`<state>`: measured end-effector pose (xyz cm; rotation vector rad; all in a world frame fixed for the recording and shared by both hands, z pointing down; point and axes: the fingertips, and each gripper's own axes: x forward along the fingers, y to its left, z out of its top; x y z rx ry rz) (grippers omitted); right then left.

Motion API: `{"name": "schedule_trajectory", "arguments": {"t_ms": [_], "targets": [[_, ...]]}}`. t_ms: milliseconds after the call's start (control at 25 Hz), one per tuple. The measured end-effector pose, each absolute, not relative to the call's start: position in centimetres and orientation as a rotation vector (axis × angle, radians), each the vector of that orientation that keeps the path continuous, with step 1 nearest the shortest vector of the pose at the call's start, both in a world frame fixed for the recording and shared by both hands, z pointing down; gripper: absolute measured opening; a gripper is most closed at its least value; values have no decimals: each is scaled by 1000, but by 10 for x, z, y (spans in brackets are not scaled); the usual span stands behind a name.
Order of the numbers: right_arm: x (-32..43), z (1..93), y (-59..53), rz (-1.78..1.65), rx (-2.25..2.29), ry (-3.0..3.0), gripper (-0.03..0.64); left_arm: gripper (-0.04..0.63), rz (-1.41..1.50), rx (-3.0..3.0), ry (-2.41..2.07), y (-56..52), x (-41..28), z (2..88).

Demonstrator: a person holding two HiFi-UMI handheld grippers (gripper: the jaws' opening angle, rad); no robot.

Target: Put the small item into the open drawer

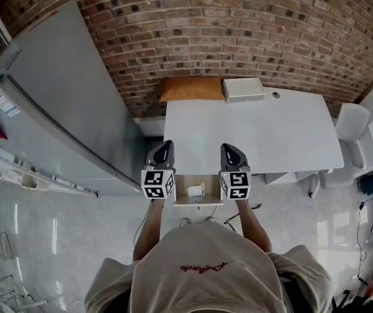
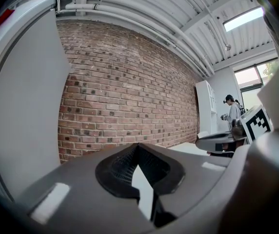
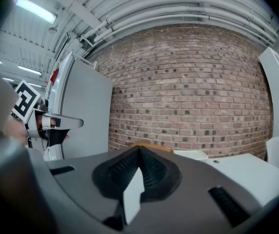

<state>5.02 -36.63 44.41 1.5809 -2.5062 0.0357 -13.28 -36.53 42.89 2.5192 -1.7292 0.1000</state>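
White and small, the item [image 1: 195, 189] is seen lying inside the open drawer [image 1: 199, 201], between both grippers and nearer than their tips. Left gripper [image 1: 166, 146] and right gripper [image 1: 229, 149] are held closed, empty, about equally near it.

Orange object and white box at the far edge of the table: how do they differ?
The orange object is orange-brown, the white box white. The orange object is wider than the white box. The orange object has rounded, soft-looking edges; the white box has straight ones. Both lie side by side at the table's far edge, by the brick wall.
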Motion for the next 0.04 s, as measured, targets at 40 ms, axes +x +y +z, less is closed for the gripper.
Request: {"name": "schedule_trajectory", "arguments": {"t_ms": [40], "targets": [[50, 444, -367, 34, 1580, -2506, 11, 9, 101, 2519, -1731, -366, -134, 429]]}}
